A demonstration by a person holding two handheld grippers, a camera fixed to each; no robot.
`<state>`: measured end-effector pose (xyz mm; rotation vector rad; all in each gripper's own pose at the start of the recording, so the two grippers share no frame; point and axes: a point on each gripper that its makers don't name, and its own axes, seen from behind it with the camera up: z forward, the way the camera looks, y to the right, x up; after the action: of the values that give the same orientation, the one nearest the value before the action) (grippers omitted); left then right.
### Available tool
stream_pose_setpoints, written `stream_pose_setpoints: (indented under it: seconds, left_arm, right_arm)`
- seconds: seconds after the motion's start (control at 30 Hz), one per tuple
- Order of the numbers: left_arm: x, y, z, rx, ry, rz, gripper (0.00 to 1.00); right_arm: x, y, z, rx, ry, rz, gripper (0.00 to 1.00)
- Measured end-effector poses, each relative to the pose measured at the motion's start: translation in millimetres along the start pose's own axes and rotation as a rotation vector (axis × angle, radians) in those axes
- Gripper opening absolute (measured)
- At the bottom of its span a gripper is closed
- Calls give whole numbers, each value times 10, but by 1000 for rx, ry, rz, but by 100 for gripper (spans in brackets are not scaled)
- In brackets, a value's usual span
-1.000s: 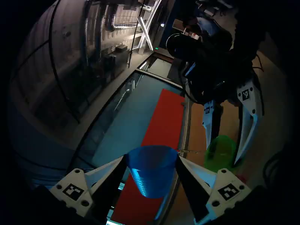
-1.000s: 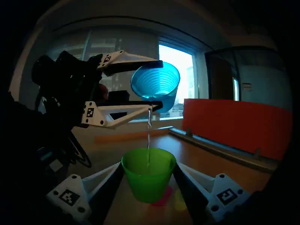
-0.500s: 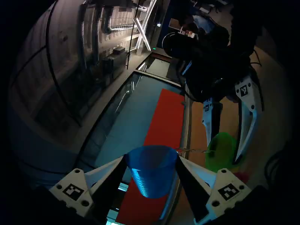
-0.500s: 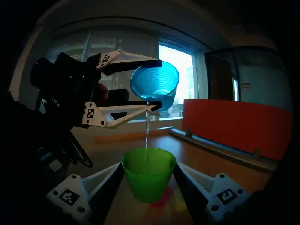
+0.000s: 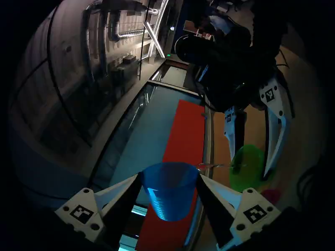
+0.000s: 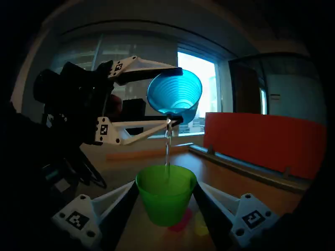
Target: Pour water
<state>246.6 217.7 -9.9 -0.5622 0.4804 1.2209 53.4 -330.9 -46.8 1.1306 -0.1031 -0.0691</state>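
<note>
Both grippers were clenched on cups: the left gripper (image 5: 169, 180) held the blue cup (image 6: 175, 93) tipped directly above the upright green cup (image 6: 166, 201) grasped by the right gripper (image 6: 166, 186), a water stream (image 6: 167, 150) falling into it.

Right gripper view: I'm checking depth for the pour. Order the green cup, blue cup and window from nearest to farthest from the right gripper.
1. green cup: low centre, between the right gripper fingers.
2. blue cup: just above it, tilted, water streaming down.
3. window: far behind, upper centre-right.
</note>
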Motion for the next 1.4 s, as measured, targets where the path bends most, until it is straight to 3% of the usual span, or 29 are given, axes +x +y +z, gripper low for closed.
stream_pose_setpoints:
  seconds: [1.4]
  left_arm:
    - [33,-98,48,25,10,130,89]
  right_arm:
    - [-18,15,-7,2,9,-6,91]
